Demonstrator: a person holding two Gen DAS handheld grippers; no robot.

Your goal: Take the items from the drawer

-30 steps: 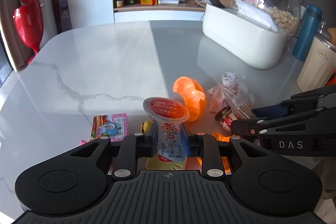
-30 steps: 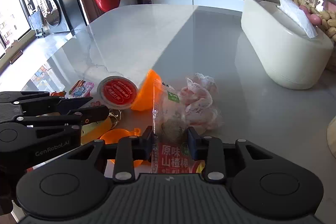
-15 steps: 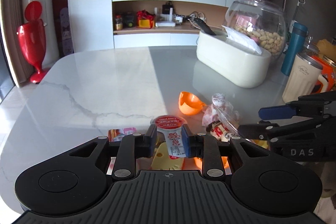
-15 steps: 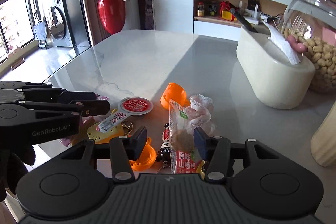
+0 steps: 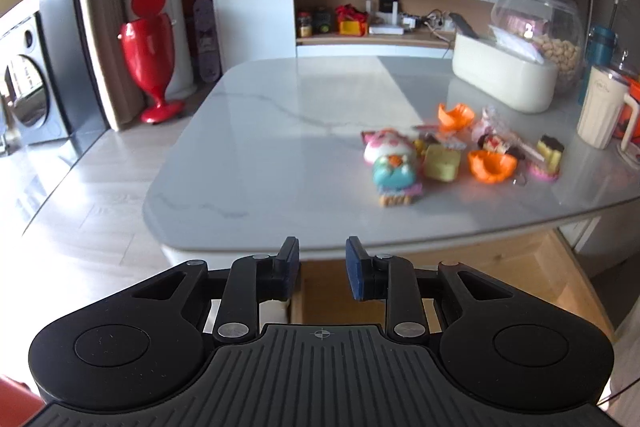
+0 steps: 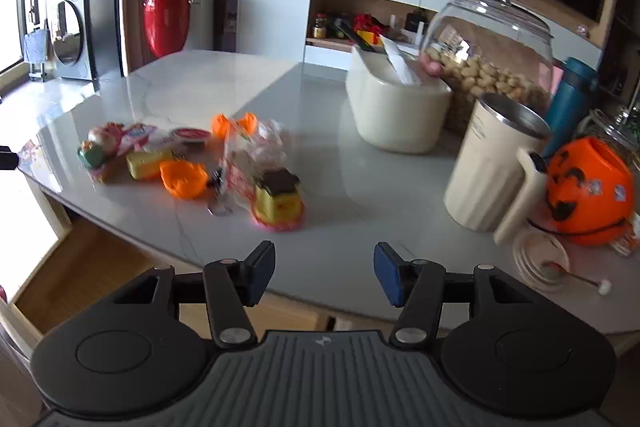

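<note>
Both grippers are empty right now. The left gripper (image 5: 322, 266) has its blue-padded fingers (image 5: 355, 267) parted by a modest gap with nothing between them, hanging off the near edge of the marble table (image 5: 256, 155). The right gripper (image 6: 324, 274) is spread noticeably wider, also holding nothing, with its pads over the table's front edge. The items are all in a loose pile on the tabletop, well clear of both grippers: an orange cup (image 6: 184, 179) mouth-up, a second orange cup (image 5: 455, 115) further back tipped on its side, a yellow block (image 5: 441, 161), a teal and pink toy (image 5: 394, 175), a clear snack bag (image 6: 246, 163) lying with its long axis running roughly away from the right camera, and a small yellow cake toy with a dark top (image 6: 278, 205) sitting upright. It's all a bit motion-blurred, so I can't read labels. The wooden drawer (image 5: 440, 287) is pulled open under the table edge, and the part I can see looks bare. A cream mug (image 6: 492, 171) and an orange pumpkin bucket (image 6: 588, 195) sit off to the right.
</note>
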